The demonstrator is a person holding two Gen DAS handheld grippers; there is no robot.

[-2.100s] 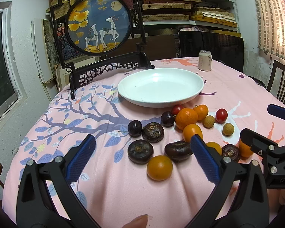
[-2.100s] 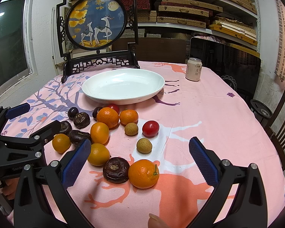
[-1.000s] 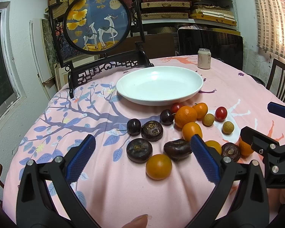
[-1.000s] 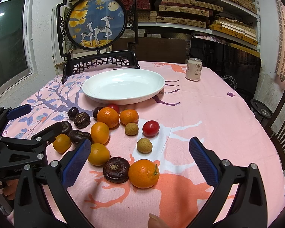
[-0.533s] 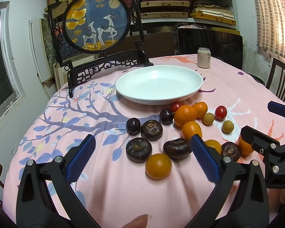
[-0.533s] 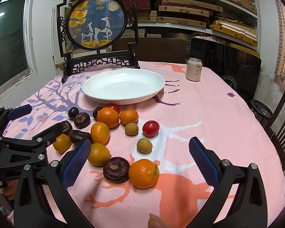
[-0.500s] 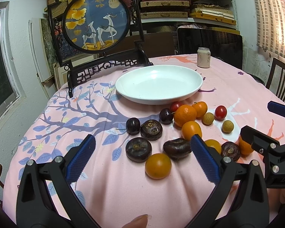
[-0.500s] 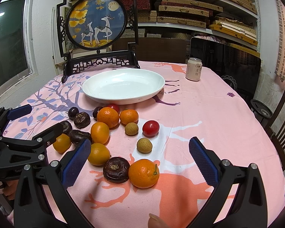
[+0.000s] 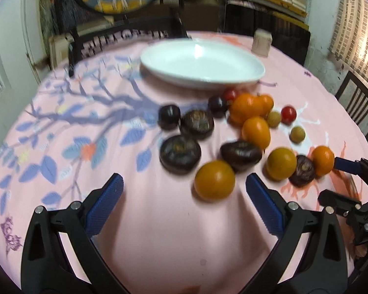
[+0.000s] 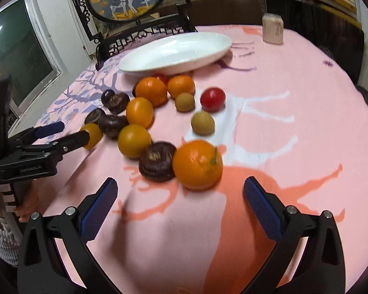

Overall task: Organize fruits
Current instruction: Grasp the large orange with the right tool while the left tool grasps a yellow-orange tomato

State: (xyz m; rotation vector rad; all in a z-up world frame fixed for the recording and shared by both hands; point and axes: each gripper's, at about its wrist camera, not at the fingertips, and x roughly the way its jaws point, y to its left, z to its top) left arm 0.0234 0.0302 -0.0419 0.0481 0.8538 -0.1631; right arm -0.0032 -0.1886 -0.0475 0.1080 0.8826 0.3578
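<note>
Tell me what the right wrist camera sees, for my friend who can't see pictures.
The open right gripper points at an orange beside a dark brown fruit on a pink tablecloth. More small fruits lie beyond, before an empty white plate.

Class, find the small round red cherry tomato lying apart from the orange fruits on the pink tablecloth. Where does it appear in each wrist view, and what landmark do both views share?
Left wrist view: the small round red cherry tomato sits right of centre, just right of a tan round fruit.
Right wrist view: the tomato sits just above centre, right of that tan fruit.
Shared landmark: the empty white oval plate beyond the fruit.
</note>
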